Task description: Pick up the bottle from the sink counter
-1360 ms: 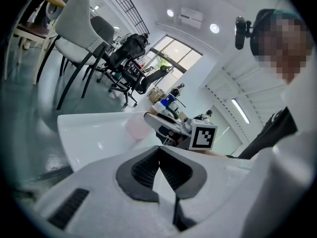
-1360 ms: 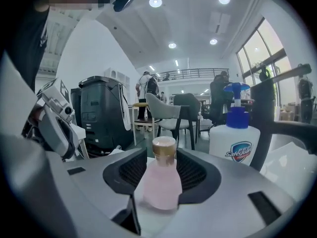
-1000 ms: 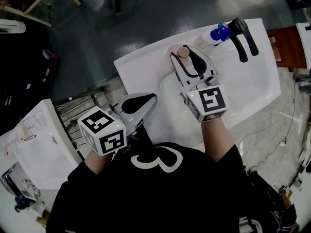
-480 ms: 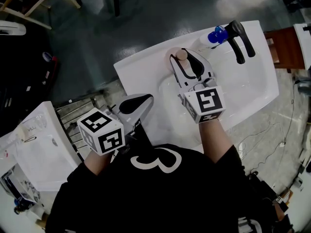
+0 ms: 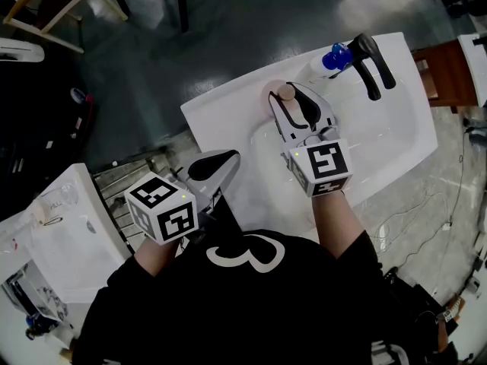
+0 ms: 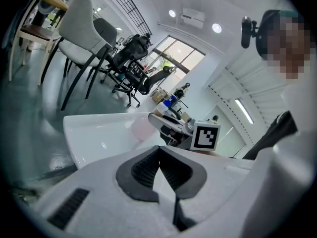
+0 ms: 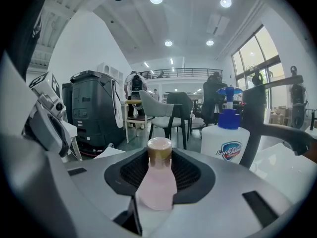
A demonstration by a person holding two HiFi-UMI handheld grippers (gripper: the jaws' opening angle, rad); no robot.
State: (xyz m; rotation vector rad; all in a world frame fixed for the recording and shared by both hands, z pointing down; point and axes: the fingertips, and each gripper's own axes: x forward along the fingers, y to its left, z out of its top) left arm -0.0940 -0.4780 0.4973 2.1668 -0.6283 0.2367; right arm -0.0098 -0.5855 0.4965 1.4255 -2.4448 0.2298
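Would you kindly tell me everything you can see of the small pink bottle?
The pink bottle is small, pale and frosted-looking, probably plastic, narrowing to a tan round cap. It stands upright on the white sink counter by the basin's rim. The right hand-held gripper appears to clasp it, ribbed black pads against both sides.

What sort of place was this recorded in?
Probably an open office or lab with a mock-up sink, not a bathroom: the white sink counter stands free on a bare floor, with office chairs and tall windows nearby.
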